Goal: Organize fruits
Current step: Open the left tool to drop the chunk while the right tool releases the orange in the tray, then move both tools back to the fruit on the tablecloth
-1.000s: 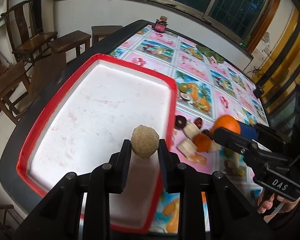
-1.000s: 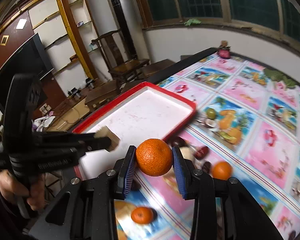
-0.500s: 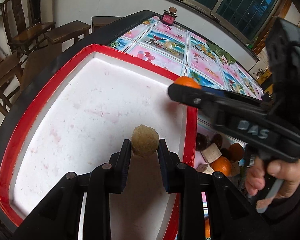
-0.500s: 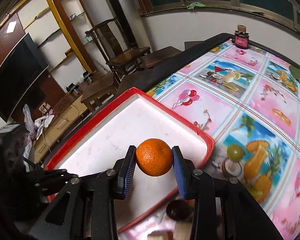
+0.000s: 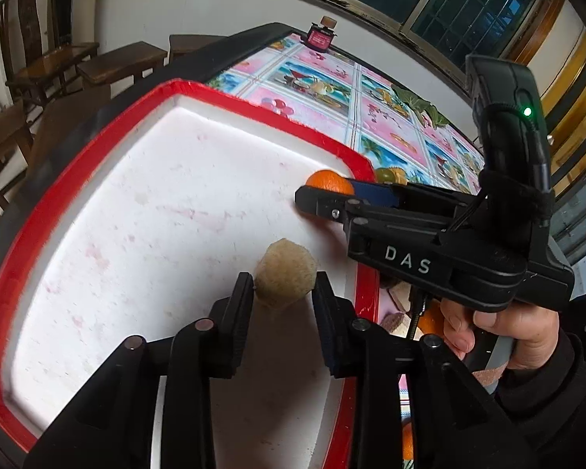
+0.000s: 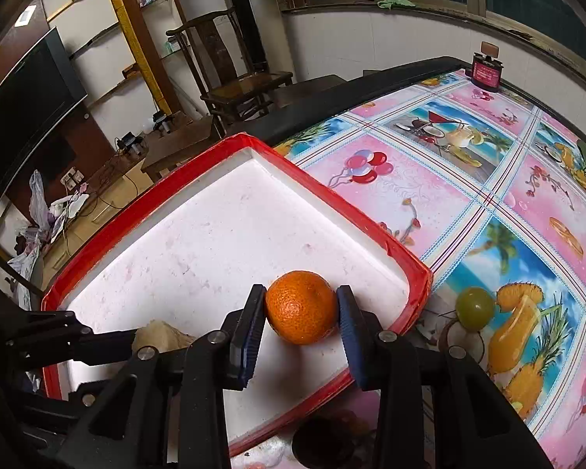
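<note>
A white tray with a red rim (image 5: 97,144) lies on the table; it also shows in the right wrist view (image 6: 324,191). My left gripper (image 5: 283,287) is shut on a rough tan round fruit (image 5: 285,273), low over the tray's near right part. My right gripper (image 6: 301,314) is shut on an orange (image 6: 301,306), low over the tray's right corner. In the left wrist view the orange (image 5: 328,180) shows at the tip of the right gripper (image 5: 324,203), beside the rim. The tan fruit (image 6: 156,334) shows at the left in the right wrist view.
The table wears a pink and blue fruit-print cloth (image 6: 488,179). A dark red jar (image 5: 319,38) stands at the far edge. Loose fruit pieces (image 5: 394,318) lie right of the tray. Wooden chairs and benches (image 5: 58,66) stand beyond the table's left side.
My right gripper has carried the orange from the loose fruit over the rim and down into the tray's right corner. My left gripper has stayed over the tray with the tan fruit.
</note>
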`<control>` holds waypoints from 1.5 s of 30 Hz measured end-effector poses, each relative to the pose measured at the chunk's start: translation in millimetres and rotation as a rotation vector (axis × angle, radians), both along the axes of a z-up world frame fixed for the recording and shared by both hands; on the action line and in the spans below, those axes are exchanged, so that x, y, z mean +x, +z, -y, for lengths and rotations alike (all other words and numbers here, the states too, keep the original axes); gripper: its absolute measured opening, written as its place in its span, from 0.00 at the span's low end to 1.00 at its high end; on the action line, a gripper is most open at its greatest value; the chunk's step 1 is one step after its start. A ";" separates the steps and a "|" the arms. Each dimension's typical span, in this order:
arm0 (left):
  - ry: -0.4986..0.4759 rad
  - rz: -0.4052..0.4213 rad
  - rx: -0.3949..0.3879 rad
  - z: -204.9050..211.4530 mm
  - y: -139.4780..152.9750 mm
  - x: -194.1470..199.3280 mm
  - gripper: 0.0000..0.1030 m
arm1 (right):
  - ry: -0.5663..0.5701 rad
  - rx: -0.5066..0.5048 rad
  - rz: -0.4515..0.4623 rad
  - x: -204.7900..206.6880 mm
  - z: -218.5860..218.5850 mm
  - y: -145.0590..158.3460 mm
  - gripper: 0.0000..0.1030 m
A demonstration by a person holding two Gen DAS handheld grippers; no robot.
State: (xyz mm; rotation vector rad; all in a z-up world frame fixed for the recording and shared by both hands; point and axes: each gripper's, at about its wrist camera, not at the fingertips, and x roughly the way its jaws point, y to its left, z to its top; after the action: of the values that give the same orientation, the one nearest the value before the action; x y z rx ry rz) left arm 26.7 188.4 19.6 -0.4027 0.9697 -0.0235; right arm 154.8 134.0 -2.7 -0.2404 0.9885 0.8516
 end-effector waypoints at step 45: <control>-0.011 0.127 0.067 38.7 43.1 -56.3 0.69 | -0.145 0.143 0.044 -142.2 139.3 86.1 0.88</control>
State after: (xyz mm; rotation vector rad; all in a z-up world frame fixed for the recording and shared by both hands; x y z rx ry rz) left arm -29.6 149.7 62.7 -0.3308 0.8448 -0.0261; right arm 12.5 -5.3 83.4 -0.0637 0.8888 0.7776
